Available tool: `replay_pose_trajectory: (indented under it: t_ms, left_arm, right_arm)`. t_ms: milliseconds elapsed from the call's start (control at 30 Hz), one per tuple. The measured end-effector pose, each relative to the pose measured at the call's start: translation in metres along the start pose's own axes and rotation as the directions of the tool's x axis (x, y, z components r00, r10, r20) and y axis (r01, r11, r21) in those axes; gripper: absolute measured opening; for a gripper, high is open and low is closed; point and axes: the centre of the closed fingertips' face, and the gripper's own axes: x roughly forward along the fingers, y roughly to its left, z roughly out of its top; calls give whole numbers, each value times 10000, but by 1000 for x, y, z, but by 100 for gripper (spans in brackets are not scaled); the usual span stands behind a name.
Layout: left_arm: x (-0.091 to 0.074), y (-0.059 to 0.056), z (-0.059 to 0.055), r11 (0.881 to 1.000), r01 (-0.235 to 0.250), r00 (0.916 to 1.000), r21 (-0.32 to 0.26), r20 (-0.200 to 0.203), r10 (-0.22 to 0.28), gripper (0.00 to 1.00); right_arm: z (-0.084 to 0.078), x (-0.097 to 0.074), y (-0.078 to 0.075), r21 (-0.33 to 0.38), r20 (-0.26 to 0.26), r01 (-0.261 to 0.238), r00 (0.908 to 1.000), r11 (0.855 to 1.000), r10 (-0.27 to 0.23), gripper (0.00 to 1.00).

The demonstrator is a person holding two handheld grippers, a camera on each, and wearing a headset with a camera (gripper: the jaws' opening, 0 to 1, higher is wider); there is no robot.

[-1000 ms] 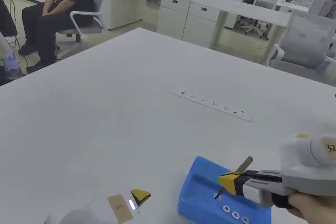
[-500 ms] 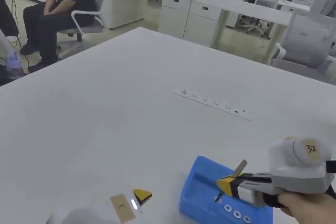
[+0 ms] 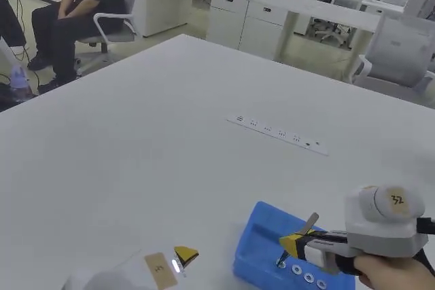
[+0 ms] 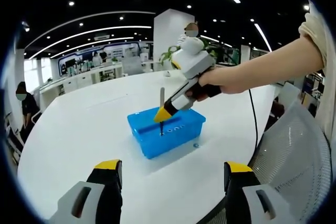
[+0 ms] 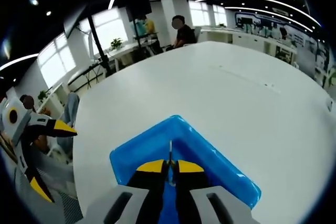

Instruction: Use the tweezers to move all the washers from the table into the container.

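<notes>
On the white table [image 3: 170, 134] the blue container [image 3: 262, 236] sits directly beneath the right gripper [image 3: 291, 241], clamped on near-upright tweezers [image 3: 307, 223] whose tip dips beside the washers [image 3: 308, 277] inside, while the left gripper [image 3: 183, 256] waits well apart, spread and empty.

Pwr strip [image 3: 277, 134] ctr; seated person [image 3: 75, 5], chair [image 3: 401, 52] bkgd

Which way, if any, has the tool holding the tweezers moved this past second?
Yes: the right tool has sunk slightly, its tweezers dipping deeper into the blue container.
</notes>
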Motion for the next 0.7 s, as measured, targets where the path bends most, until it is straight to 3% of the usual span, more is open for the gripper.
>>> replay_pose_trajectory:
  t_ms: [167,333,500,533,700]
  left_arm:
    - [0,-1,-1,10000,38,10000,21,-39,-38,81]
    - [1,-1,-1,10000,73,9999,21,-69,-72,81]
    - [1,-3,-2,9999,132,9998,70,-132,-131,81]
    - [1,-3,-3,9999,148,9998,68,-137,-148,81]
    - [1,-3,-3,9999,145,9998,68,-163,-144,80]
  right_arm:
    - [2,-7,1,131,260,51,9996,9999,-54,4]
    - [13,-23,9,167,1061,-24,9944,9999,6,4]
    - [27,-43,17,27,1988,54,9800,10000,-58,4]
    - [31,-49,20,-83,2301,119,9731,9999,-97,4]
    - [32,-71,37,-136,2889,-181,9571,9997,212,4]
